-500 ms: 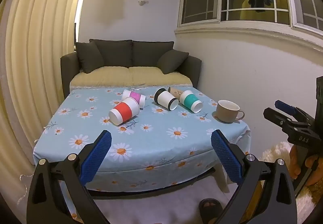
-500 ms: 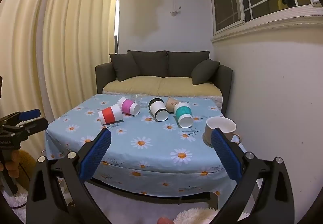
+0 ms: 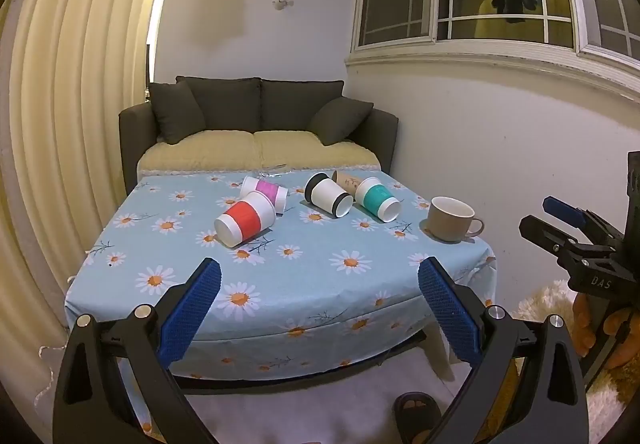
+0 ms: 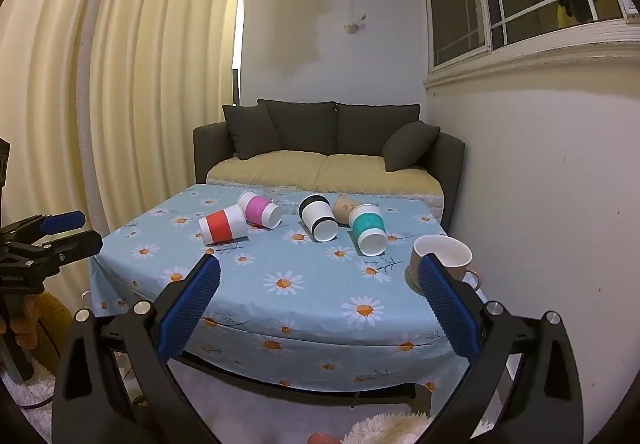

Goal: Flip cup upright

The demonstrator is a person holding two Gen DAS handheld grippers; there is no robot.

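Note:
Several paper cups lie on their sides on a table with a daisy cloth (image 3: 348, 264): a red-banded cup (image 3: 245, 219) (image 4: 222, 224), a pink one (image 3: 265, 192) (image 4: 259, 209), a black-rimmed white one (image 3: 328, 195) (image 4: 318, 224), a brown one (image 3: 347, 179) behind, and a teal one (image 3: 377, 199) (image 4: 367, 229). My left gripper (image 3: 319, 308) is open and empty, in front of the table's near edge. My right gripper (image 4: 319, 308) is open and empty, also short of the table. Each gripper shows at the side of the other's view.
A beige mug (image 3: 452, 219) (image 4: 440, 256) stands upright at the table's right side, near the wall. A dark sofa (image 3: 256, 123) with cushions stands behind the table. Curtains hang on the left. A fluffy rug and a slipper (image 3: 416, 416) lie on the floor.
Both views have moved slightly closer to the table. The cups and the mug have not moved. Both grippers stay open.

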